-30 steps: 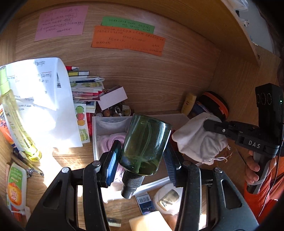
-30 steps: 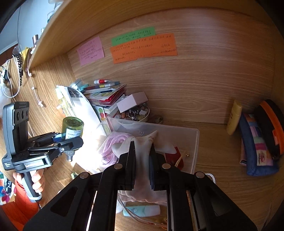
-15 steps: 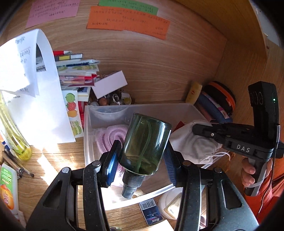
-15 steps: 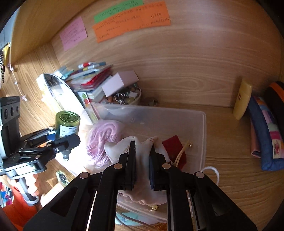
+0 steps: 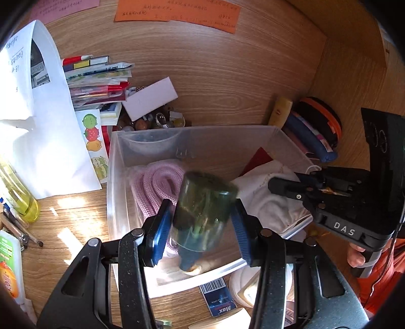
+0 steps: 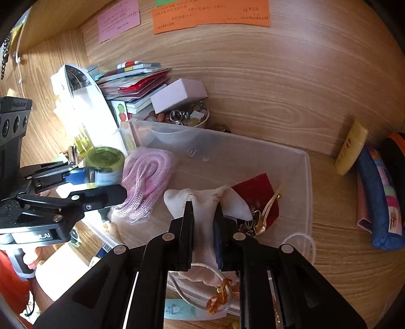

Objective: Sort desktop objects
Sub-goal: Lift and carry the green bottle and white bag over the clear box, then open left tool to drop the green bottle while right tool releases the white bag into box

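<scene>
The green bottle is made of dark translucent glass or plastic and is carried upside down, with its flat base uppermost and its narrow threaded neck pointing down. A pale label is seen on its side in the right wrist view, but the print is blurred and cannot be read. The bottle is clamped between the blue pads of the left gripper, whose jaws are closed against its sides, and it is held above the near left part of the clear plastic bin.

A pink cord is coiled inside the bin at the left, and a dark red pouch lies at the right.

The white drawstring pouch is of soft cream cloth, with a white cord and an orange tassel hanging at its lower end. It is pinched between the jaws of the right gripper, which are clenched on the cloth, and it is held over the bin beside the red pouch.

"DAS" is printed in white on the right gripper body. "Max" is printed on a small blue box lying on the counter just in front of the bin. Handwriting on the orange note and pink note is too small to read.
</scene>
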